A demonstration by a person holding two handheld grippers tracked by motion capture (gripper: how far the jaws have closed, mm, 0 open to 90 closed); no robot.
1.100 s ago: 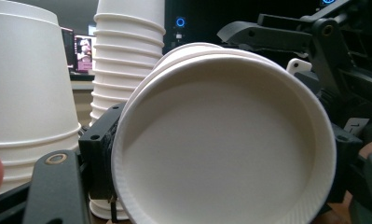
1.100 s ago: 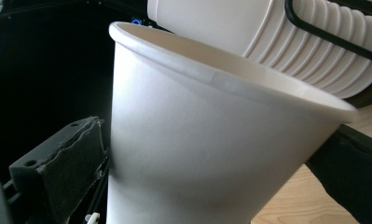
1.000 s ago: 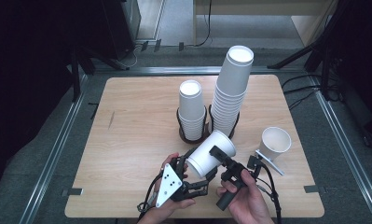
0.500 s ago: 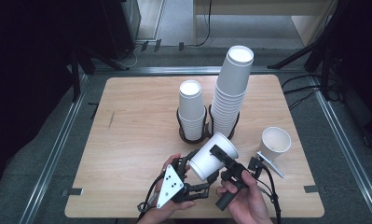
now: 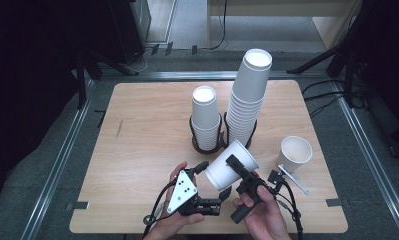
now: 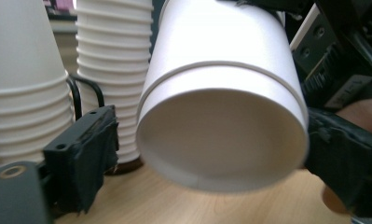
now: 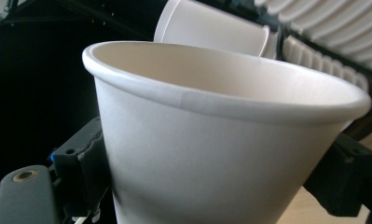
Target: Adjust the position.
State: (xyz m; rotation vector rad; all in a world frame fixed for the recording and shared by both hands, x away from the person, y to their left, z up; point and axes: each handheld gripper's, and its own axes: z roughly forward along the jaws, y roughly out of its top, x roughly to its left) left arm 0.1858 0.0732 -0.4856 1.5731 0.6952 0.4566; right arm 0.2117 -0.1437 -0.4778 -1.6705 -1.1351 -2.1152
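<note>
White paper cup (image 5: 230,164) gripped tilted by right tongs (image 5: 237,172).

Cup shifted slightly between the two claws

Over the last second the tilted cup (image 5: 230,164) has been carried a little up and toward the holders, together with the right claw (image 5: 235,172) clamped across it near the rim. The left claw (image 5: 213,180) has been brought a touch closer to the cup's base, which is now framed between its spread jaws in the left gripper view, the cup (image 6: 221,100) lying just ahead of them.
</note>
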